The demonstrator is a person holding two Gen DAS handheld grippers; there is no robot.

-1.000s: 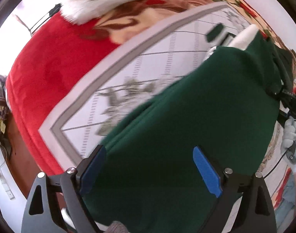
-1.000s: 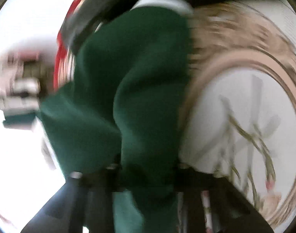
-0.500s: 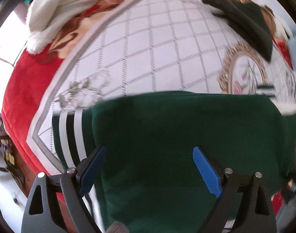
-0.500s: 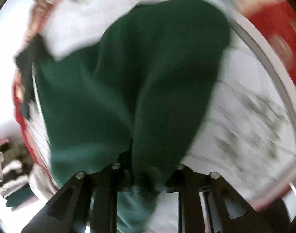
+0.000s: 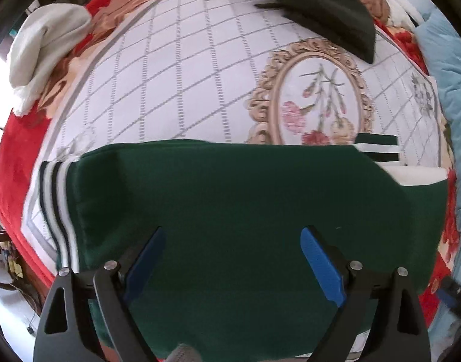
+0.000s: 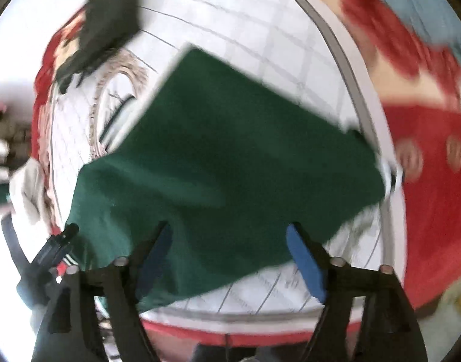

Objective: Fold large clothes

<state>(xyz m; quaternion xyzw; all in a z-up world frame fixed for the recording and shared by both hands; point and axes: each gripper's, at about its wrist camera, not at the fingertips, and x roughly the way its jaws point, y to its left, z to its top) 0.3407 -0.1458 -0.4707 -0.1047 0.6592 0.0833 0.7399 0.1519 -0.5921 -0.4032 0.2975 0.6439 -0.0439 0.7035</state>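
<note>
A dark green garment [image 5: 230, 199] with black-and-white striped cuffs [image 5: 56, 211] lies folded flat on the white patterned bed cover [image 5: 176, 84]. My left gripper [image 5: 230, 259] is open and empty just above the garment's near edge. In the blurred right wrist view the same green garment [image 6: 230, 157] lies spread out, and my right gripper [image 6: 230, 259] is open and empty above its near edge. Another striped cuff [image 5: 376, 147] pokes out at the garment's far right.
A folded dark garment [image 5: 321, 9] lies at the far side of the bed, also in the right wrist view [image 6: 109, 30]. A white fluffy cloth [image 5: 43, 48] lies far left. A light blue fabric [image 5: 450, 96] lies along the right. A red blanket [image 5: 13, 163] borders the cover.
The right gripper was shut on the green garment and has opened and let it go. The garment swung down and now lies flat. The left gripper stayed open.
</note>
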